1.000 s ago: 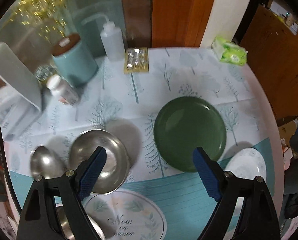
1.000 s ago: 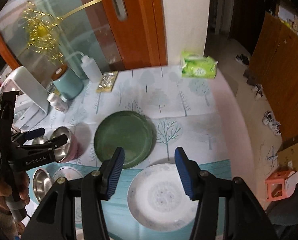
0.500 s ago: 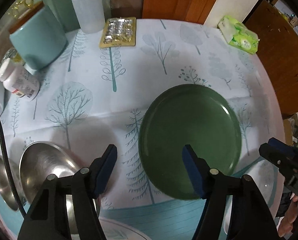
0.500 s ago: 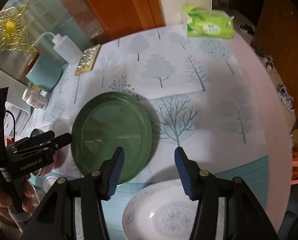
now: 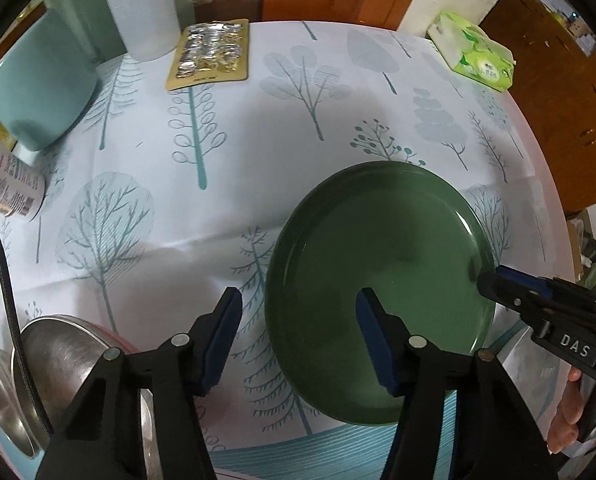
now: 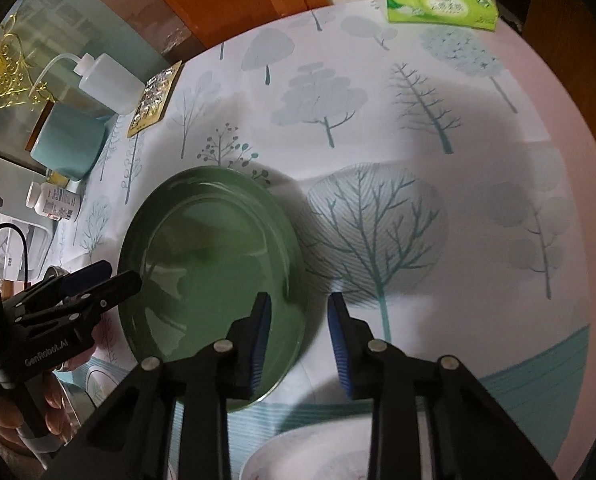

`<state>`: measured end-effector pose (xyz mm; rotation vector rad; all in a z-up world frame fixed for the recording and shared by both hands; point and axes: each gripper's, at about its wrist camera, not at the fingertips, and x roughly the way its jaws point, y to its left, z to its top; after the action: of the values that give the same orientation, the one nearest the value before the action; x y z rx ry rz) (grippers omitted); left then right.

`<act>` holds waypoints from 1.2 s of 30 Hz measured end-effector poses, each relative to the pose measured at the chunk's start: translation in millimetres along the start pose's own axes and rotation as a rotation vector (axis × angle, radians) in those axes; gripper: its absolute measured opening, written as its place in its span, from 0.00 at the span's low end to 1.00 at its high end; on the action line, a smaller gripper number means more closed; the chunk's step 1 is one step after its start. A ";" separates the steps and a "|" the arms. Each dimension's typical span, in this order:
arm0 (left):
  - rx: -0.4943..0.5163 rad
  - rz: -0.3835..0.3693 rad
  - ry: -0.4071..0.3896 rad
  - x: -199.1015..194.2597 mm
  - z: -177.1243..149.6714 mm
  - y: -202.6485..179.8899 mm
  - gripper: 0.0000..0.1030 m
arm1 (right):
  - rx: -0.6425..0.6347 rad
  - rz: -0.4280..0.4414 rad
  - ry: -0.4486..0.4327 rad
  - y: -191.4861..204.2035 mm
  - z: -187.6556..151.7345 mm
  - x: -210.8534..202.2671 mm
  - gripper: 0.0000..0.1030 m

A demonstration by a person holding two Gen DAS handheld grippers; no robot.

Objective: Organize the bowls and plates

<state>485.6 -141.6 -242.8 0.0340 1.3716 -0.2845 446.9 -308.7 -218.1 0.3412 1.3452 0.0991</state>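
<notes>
Since the earlier frames both grippers have dropped toward the table, so the green plate [image 5: 380, 292] now fills far more of each view, and the jaws of both have just been closing. In the left wrist view the left gripper [image 5: 298, 334] straddles the plate's left rim: one blue pad sits over the tablecloth [image 5: 225, 168], the other over the plate's inside, with a gap on either side of the rim, so it is unclenched and grasps nothing. In the right wrist view the right gripper [image 6: 300, 338] brackets the plate's lower right rim in the same way, its pads narrower apart yet not visibly pressing, so it too holds nothing. The plate lies flat on the cloth, right of centre in the left view and left of centre in the right view. Two steel bowls [image 5: 61, 356] sit at the lower left of the left view, and a white plate [image 6: 318, 452] shows at the bottom edge of the right view. At the top of the frames stand a teal canister [image 5: 37, 92], a squeeze bottle [image 5: 143, 4], a blister pack [image 5: 209, 54] and a green tissue pack [image 5: 476, 56].
</notes>
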 end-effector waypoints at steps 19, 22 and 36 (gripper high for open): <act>-0.009 -0.026 0.009 7.3 1.2 3.3 0.52 | 0.005 0.025 -0.007 -7.0 0.8 7.8 0.21; -0.009 -0.032 0.019 12.9 3.9 1.9 0.51 | 0.019 0.020 -0.013 -9.5 1.6 7.4 0.21; -0.030 -0.041 0.045 23.7 2.2 10.6 0.24 | 0.014 0.055 -0.001 -5.9 -4.6 8.8 0.09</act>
<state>494.0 -136.0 -266.8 -0.0132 1.4220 -0.2987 443.7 -311.1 -229.0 0.3903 1.3365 0.1349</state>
